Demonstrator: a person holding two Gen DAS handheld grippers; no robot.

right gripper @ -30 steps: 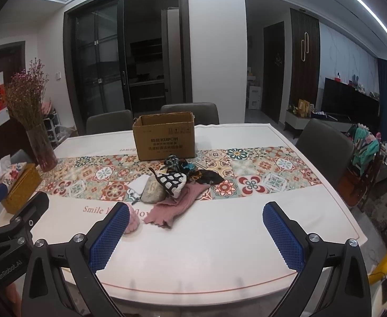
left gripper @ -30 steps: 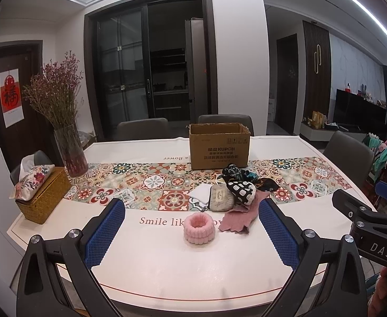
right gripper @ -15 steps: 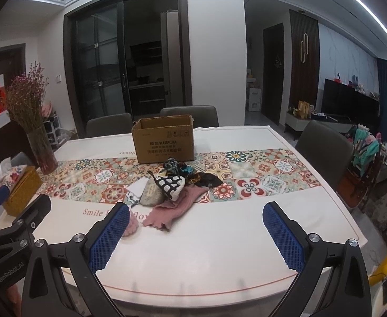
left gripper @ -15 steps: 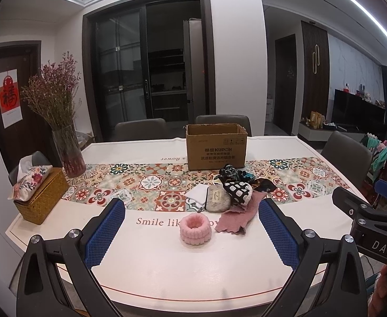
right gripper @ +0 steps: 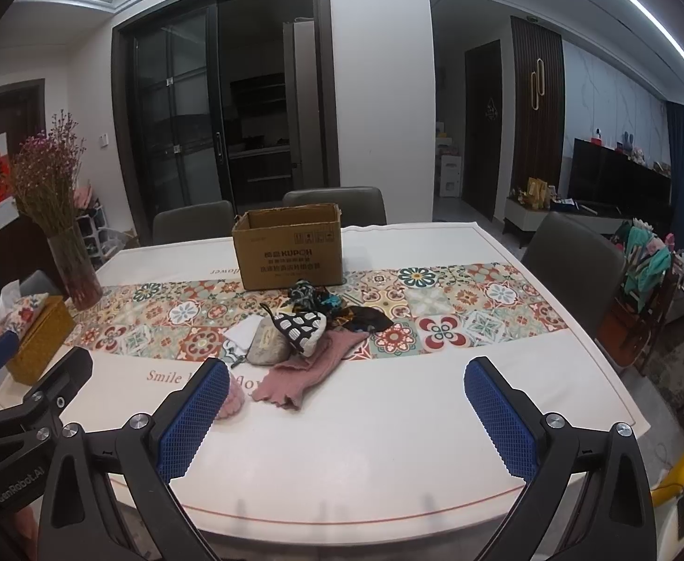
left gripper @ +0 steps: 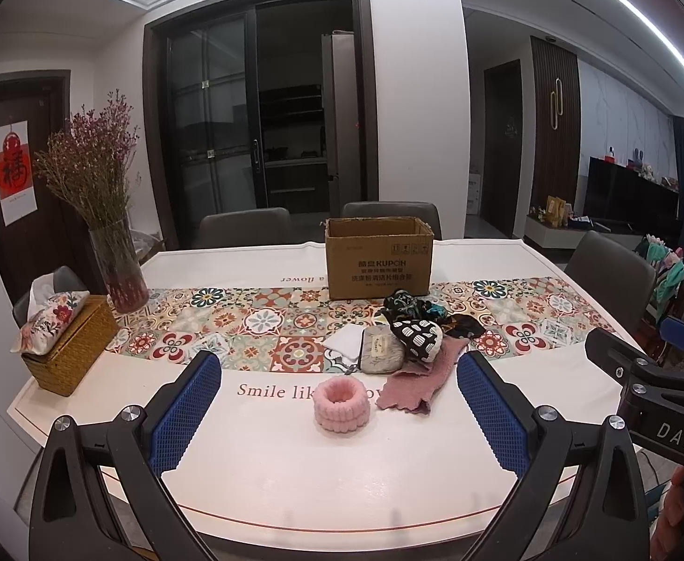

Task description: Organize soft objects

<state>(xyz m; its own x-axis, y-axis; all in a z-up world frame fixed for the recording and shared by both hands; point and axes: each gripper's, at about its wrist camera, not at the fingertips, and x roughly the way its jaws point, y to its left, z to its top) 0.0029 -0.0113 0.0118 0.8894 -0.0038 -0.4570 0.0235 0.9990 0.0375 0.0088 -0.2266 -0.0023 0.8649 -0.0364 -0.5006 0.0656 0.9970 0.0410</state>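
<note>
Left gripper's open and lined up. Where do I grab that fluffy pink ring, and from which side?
Probably straight down from above: the pink ring lies flat on the table, hole up, apart from the pink cloth. Close the left gripper across the whole ring, or pinch its near wall with one finger in the hole.
</note>
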